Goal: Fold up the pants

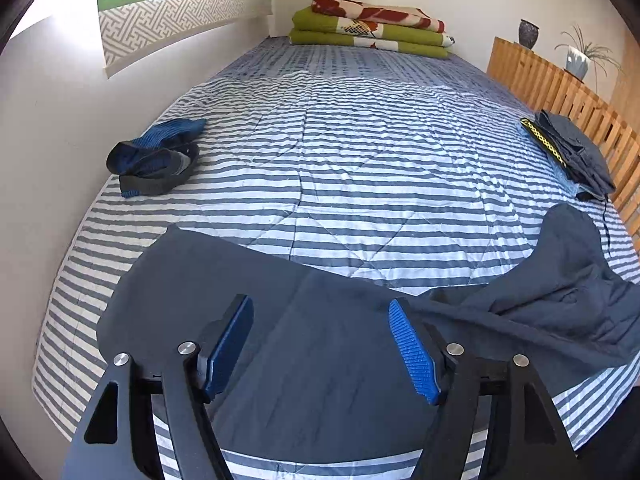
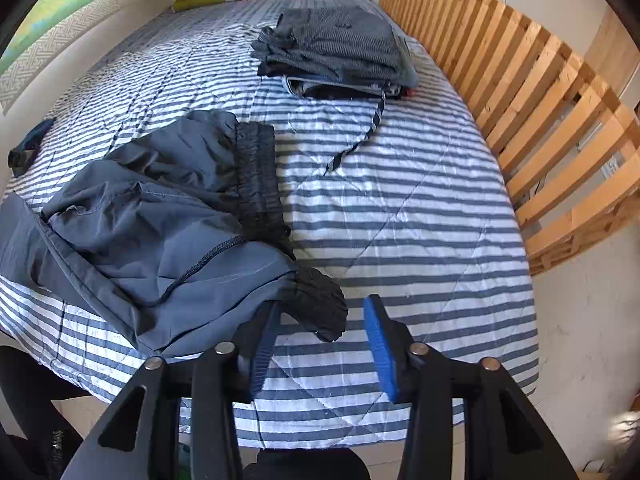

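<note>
1. Clearly, the pants [image 1: 280,340] lie on the near edge of the bed [image 1: 340,160], legs flat at the left, waist part bunched at the right.
2. Left tongs [image 1: 322,348] stand wide above the flat leg, holding nothing.
3. Right tongs [image 2: 320,344] stand half open; the black waistband [image 2: 320,308] lies just beside one pad, not pinched.
4. I judge the cloth thin, soft and light, maybe a little slippery; waistband corners and hems are good places to grip.
5. Folded clothes [image 2: 340,52] lie far right, a dark blue garment [image 1: 156,156] far left; neither stands in the way.
</note>
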Motion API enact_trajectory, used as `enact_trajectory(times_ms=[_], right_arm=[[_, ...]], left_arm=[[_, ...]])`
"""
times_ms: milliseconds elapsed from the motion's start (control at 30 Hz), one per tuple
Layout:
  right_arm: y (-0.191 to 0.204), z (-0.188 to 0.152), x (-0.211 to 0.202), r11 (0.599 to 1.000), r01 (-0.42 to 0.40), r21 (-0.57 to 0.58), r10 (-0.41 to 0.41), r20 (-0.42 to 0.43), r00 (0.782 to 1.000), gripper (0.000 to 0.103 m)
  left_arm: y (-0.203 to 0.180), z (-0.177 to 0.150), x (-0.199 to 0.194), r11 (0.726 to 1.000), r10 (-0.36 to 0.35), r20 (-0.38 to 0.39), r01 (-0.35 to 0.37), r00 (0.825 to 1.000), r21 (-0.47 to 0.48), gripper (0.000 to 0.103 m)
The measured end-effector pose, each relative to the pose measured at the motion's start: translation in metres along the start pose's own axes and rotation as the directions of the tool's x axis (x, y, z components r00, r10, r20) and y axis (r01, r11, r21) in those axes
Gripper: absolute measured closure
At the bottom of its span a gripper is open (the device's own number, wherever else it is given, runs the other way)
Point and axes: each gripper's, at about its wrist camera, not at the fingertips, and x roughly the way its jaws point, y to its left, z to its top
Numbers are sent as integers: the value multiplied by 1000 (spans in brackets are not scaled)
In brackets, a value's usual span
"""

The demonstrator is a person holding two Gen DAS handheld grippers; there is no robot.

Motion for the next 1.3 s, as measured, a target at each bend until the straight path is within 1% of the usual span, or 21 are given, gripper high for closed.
enact_trajectory(times_ms=[33,100,200,300,367,433,500,567,667,733,800,900,933,967,1000,1033,1067,1100,1167,1233,1300], right_arm=[[3,2,-6,1000,14,-20,-14,13,1000,54],[4,6,-19,999,40,-27,-38,43,998,53],[6,18,-37,999,30,-23,-28,93,995,53],[27,40,-42,997,-64,-40,69,140,988,52],[61,54,-31,986,-142,-90,153,126,980,52],[113,64,-13,956,-222,-190,243,93,966,52],[170,69,8,919,-279,-279,304,48,952,52],[231,73,31,868,-336,-365,357,-12,934,51],[314,73,63,790,-416,-451,410,-117,905,51],[359,72,80,746,-448,-492,424,-168,890,51],[390,70,91,717,-468,-517,428,-204,881,51],[412,69,99,689,-503,-522,446,-241,862,51],[415,68,99,683,-515,-519,453,-252,855,53],[416,67,98,677,-521,-520,459,-255,851,66],[418,65,97,675,-517,-527,455,-255,853,75],[417,64,95,673,-512,-534,449,-256,856,90],[416,63,93,671,-510,-538,447,-255,857,96],[412,63,91,671,-507,-541,447,-249,859,98],[406,65,84,679,-491,-546,446,-225,866,101],[399,72,76,692,-473,-545,448,-189,874,101],[389,79,66,714,-452,-535,447,-147,882,102]], left_arm=[[2,2,4,1000,10,-2,-10,1000,6,29],[11,6,11,1000,16,-11,-16,1000,-22,29],[32,11,22,995,27,-28,-30,999,-92,29],[60,11,34,987,51,-60,-60,997,-152,29],[80,12,39,977,58,-71,-71,996,-200,29],[105,11,38,960,71,-72,-88,995,-266,29],[132,9,34,941,87,-72,-105,994,-322,29],[159,5,29,921,102,-80,-124,992,-369,29],[196,0,26,898,109,-104,-142,989,-417,27],[215,0,27,889,115,-116,-154,987,-432,24],[230,1,33,888,107,-131,-154,986,-433,14],[244,-3,54,881,77,-168,-146,983,-451,13],[245,-4,62,880,57,-178,-133,982,-456,14],[244,-5,69,882,28,-182,-110,983,-459,23],[241,-7,76,884,-8,-184,-79,983,-461,47],[236,-8,80,886,-40,-188,-53,981,-461,61],[231,-7,84,888,-53,-188,-39,981,-458,74],[223,-5,85,893,-45,-181,-42,983,-448,83],[209,2,83,905,-30,-165,-43,986,-423,97],[199,14,75,912,-30,-135,-28,990,-408,100],[192,30,60,917,-42,-94,1,995,-399,101]])
